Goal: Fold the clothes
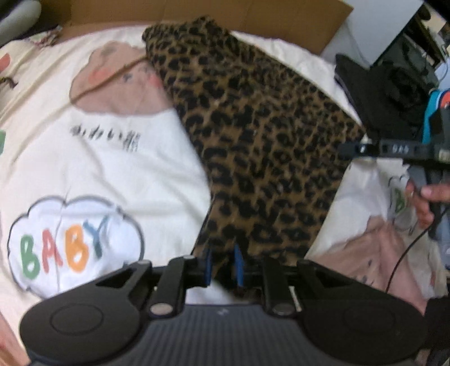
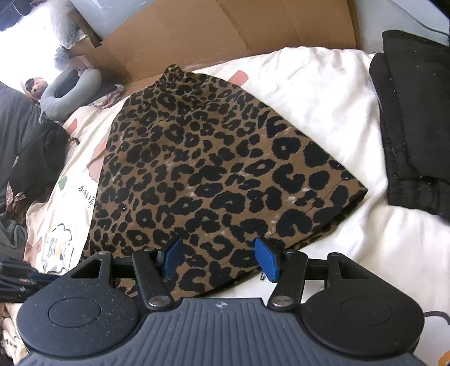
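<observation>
The leopard-print garment [image 2: 213,174] lies flat on the white printed bedspread [image 1: 92,157], already doubled into a long slab. In the left wrist view its long axis runs from the near hem, right at the fingers, up and away toward the cardboard [image 1: 197,14] at the head of the bed. In the right wrist view the same slab spreads forward from the fingers, its far right corner pointing at a pile of black clothes [image 2: 413,118].

The left gripper [image 1: 223,266] sits at the near narrow end of the cloth — its blue pads [image 1: 238,263] are drawn close together with leopard fabric between them, so it looks to have a pinch on that edge, though blur keeps me from being sure how firm the hold is. The right gripper [image 2: 220,260] stands wide apart over the near edge, cloth passing beneath and between the pads with nothing clamped.

So the left is the hand that has the garment. My guess is that the next fold carries the near end along the long axis toward the far end — the right would need to close on its own corner first, or the lifted edge will come up skewed.
</observation>
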Available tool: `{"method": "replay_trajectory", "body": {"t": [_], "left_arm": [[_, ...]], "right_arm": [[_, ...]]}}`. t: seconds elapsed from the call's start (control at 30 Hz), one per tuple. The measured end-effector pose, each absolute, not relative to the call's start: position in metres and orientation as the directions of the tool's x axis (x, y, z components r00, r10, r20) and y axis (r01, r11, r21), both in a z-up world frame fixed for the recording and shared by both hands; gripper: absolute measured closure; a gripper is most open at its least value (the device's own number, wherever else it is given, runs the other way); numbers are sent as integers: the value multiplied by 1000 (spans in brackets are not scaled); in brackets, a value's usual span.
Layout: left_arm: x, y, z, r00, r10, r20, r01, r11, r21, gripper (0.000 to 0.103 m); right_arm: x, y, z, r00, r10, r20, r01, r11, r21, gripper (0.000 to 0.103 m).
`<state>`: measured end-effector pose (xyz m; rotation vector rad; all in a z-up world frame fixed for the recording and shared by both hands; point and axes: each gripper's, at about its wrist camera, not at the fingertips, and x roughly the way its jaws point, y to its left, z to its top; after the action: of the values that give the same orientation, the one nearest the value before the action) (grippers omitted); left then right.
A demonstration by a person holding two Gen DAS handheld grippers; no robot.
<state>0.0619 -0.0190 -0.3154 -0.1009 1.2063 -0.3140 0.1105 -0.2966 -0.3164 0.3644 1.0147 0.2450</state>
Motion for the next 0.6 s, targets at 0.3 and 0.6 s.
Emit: {"method": "replay_trajectory", "body": {"t": [0.3, 0.6], "left_arm": [[96, -50, -331, 397, -264, -879, 277, 948, -160, 82], [123, -45, -343, 429, -194, -882, 249, 964, -91, 82]], "right_arm": [[115, -303, -319, 513, 333, -791, -37, 929, 368, 40], [116, -302, -323, 500, 326, -802, -50, 936, 349, 40]]}}
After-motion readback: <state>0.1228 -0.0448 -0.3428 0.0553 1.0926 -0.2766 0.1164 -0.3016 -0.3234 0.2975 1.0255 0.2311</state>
